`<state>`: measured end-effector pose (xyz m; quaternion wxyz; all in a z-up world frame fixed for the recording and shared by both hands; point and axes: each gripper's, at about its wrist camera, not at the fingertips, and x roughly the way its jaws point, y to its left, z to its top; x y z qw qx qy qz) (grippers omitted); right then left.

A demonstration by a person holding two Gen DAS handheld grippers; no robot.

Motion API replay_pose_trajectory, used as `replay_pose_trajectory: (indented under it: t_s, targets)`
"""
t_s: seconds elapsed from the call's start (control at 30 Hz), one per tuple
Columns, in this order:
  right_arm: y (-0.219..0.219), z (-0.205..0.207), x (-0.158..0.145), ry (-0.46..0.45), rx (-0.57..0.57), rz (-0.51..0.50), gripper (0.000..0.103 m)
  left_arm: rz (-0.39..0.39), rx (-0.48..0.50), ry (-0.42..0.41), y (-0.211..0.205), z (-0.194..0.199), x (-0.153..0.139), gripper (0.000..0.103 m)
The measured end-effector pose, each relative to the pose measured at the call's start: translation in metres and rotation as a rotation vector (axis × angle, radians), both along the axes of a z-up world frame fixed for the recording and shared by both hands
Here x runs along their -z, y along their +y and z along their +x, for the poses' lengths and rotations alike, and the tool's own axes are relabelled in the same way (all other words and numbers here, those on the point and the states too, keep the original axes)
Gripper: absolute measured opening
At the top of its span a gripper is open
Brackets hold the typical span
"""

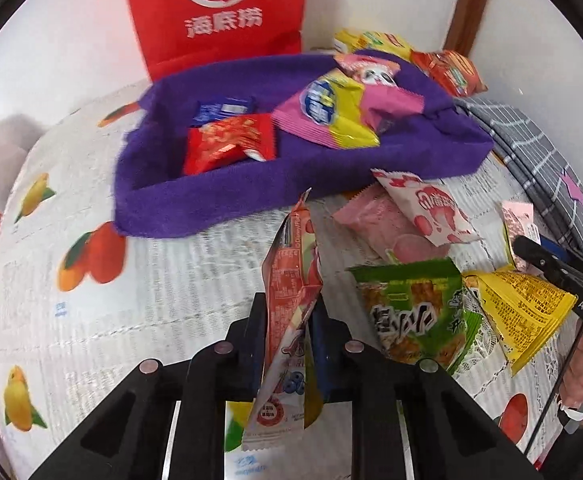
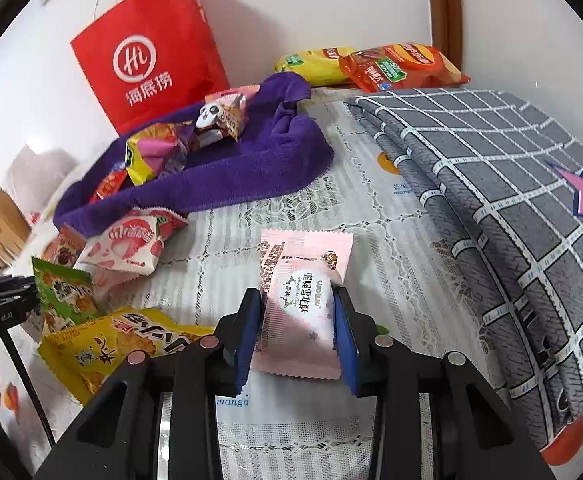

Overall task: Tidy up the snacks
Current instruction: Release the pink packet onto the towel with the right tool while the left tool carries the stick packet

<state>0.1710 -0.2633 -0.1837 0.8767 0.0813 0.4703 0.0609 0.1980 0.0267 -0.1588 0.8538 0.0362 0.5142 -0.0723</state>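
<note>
Both pickups done, carrying not yet begun, to judge from the two views. Left gripper [image 1: 291, 312] closed tight on a thin red-and-white snack packet [image 1: 291, 280], held edge-up between the pads, its lower end hanging below the jaws. Right gripper [image 2: 297, 320] closed on a pale pink snack packet [image 2: 305, 300], pads pressing both long sides, the packet seemingly still low on the fruit-print tablecloth [image 2: 291, 440]. Goal most likely the purple fabric basket [image 1: 251, 196] further back, in front of the red paper bag [image 1: 215, 12], already with several packets inside. Still loose on the cloth: green packet [image 1: 411, 312], yellow packet [image 1: 523, 312], white strawberry packet [image 1: 431, 208]. Next, probably: lift both, carry over the basket rim, release only above the inside. Thin left packet possibly sliding or swinging on the way, so grip to be kept firm.
</note>
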Motion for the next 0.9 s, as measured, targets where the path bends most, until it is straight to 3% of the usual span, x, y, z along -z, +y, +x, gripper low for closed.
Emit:
replay_pose_trajectory:
  t_s: [0.33,0.57,0.9]
  targets:
    - [0.017,-0.008,-0.021,0.016,-0.012,-0.028,0.032,-0.06,-0.055,-0.053,0.041,-0.024,-0.037,0.019]
    - [0.03,-0.012,-0.076,-0.053,-0.025,-0.023,0.032,-0.102,-0.072,-0.095,0.058,-0.034,-0.066,0.019]
    - [0.058,0.025,-0.161,-0.146,-0.07,-0.052,0.032,-0.15,-0.084,-0.145,0.065,-0.016,-0.113,0.019]
